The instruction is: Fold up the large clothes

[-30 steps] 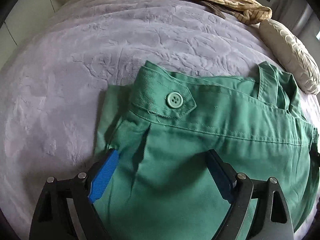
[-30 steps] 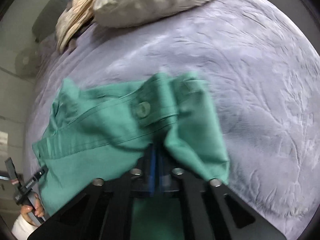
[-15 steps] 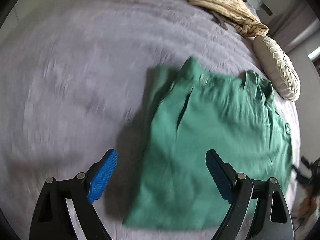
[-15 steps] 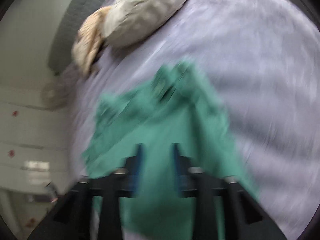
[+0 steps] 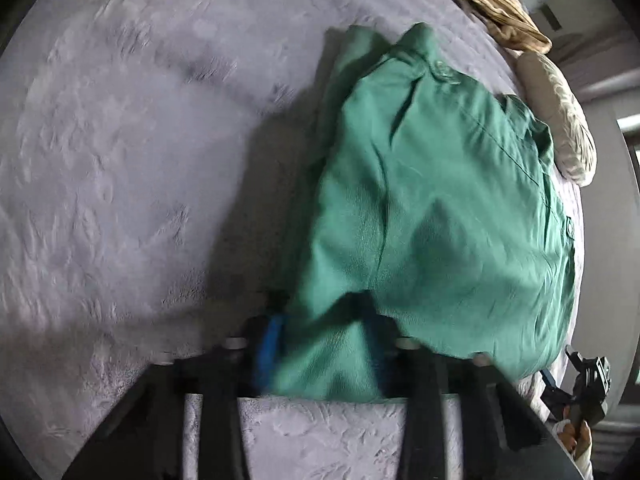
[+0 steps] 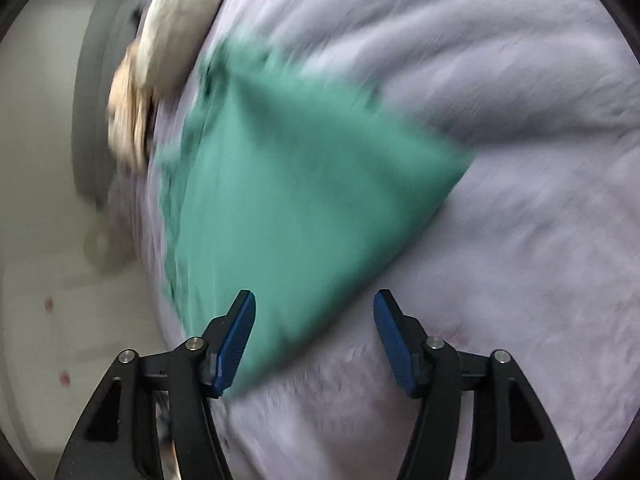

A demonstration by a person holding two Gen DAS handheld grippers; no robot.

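Left gripper (image 5: 320,344) nearest, closed in on the near hem of the trousers (image 5: 432,200), green cloth bunched between the blue pads (image 5: 269,342); fingers not fully together, so a thick fold in the bite. Held there, likely, to lift or drag that end for another fold. Just beyond the trousers' near hem, cloth humped up off the bed (image 5: 120,160), not lying flat, consistent with a pull from the left grip. Right gripper (image 6: 314,334) spread wide, holding nothing, hanging over the near corner of the trousers (image 6: 304,200), pads (image 6: 236,340) clear of the cloth; free, probably, to take the other corner or smooth the fold. Right view blurred, detail poor. Beyond the trousers' far end, waistband and button (image 5: 444,70) towards the pillow (image 5: 560,116). Past that, a tan cloth (image 5: 492,4) at the bed's far edge
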